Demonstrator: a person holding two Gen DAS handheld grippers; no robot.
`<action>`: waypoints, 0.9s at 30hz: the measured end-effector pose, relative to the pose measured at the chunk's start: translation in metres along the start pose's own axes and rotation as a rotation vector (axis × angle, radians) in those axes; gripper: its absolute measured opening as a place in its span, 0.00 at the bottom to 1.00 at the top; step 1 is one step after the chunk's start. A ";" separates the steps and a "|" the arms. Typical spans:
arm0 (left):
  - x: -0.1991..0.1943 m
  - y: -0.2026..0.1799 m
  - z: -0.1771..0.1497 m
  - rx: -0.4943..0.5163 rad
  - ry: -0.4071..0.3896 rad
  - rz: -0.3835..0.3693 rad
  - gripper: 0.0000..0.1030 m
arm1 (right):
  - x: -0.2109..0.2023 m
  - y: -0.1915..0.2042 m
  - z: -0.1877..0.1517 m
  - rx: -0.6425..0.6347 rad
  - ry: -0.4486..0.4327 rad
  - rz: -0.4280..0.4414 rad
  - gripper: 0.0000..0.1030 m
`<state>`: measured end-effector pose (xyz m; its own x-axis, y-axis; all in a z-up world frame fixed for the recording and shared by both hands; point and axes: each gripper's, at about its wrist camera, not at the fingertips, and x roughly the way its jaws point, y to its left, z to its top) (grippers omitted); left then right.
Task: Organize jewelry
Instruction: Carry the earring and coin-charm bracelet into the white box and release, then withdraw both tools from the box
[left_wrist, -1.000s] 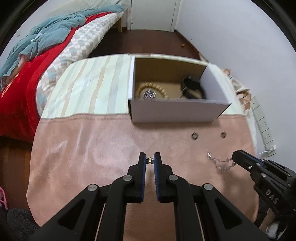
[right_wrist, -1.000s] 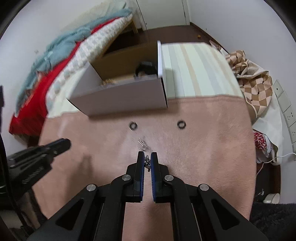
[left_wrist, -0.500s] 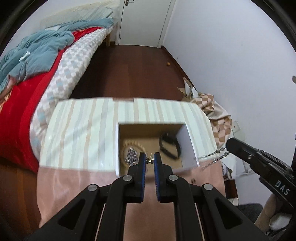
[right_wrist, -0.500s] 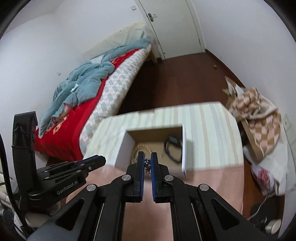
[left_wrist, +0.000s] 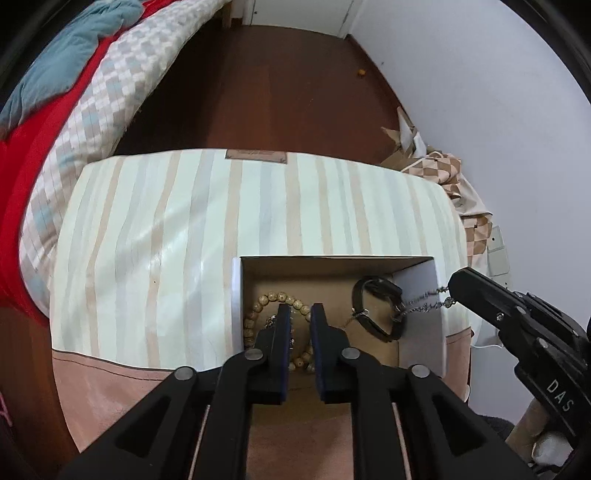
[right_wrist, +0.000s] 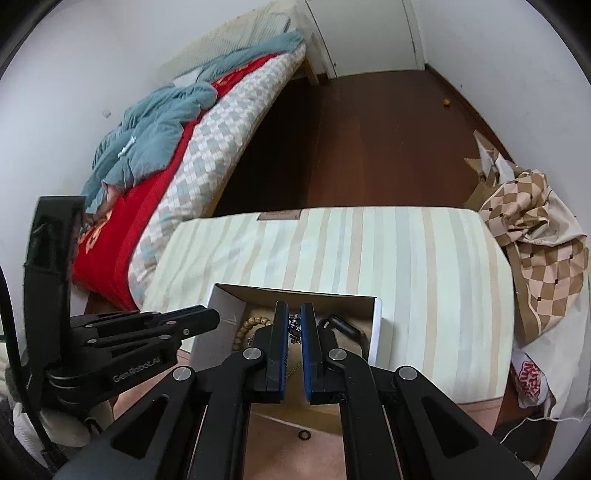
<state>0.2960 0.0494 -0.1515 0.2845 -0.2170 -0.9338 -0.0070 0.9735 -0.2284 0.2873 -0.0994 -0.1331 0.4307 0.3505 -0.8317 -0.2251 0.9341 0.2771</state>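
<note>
1. The left claw (left_wrist: 300, 314) hangs over the open white box (left_wrist: 236, 295), its fingers a little apart with nothing visible between the tips
2. Seen from the right wrist, the left claw (right_wrist: 207, 319) reaches in from the left over the box's near left corner
3. The right claw (right_wrist: 294, 319) is nearly together, clamped on a silver chain (right_wrist: 293, 325) that shows as a dark beaded tangle between its blue pads
4. From the left wrist, the right claw (left_wrist: 456, 286) comes in from the right, above the box's right wall, and the silver chain (left_wrist: 421, 301) runs in two strands from its tip down into the box
5. The chain's lower end meets the black bracelet (left_wrist: 376, 308) lying at the right side of the box floor; whether it is caught on it or only resting there I cannot tell
6. A wooden bead bracelet (left_wrist: 258, 306) lies at the left side of the box floor, partly hidden behind the left claw's fingers
7. The box stands on the bench, on a striped cloth (left_wrist: 147, 240) next to a pink cloth (left_wrist: 110, 391)
8. A small dark ring (right_wrist: 303, 435) lies on the pink cloth just in front of the box, visible in the right wrist view
9. A bed (right_wrist: 221, 147) with red and blue-grey covers stands beyond the bench at the left
</note>
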 end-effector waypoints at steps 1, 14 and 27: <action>0.000 0.001 0.000 -0.003 -0.007 0.005 0.37 | 0.004 -0.001 0.001 0.000 0.009 0.002 0.06; -0.019 0.018 0.001 -0.041 -0.087 0.090 0.92 | 0.041 -0.005 0.012 0.037 0.178 0.083 0.08; -0.039 0.022 -0.029 -0.011 -0.190 0.213 0.99 | 0.001 0.002 -0.013 -0.047 0.073 -0.220 0.83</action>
<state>0.2568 0.0773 -0.1282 0.4501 0.0104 -0.8929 -0.0957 0.9947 -0.0366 0.2759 -0.0979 -0.1393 0.4098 0.1318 -0.9026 -0.1738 0.9827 0.0645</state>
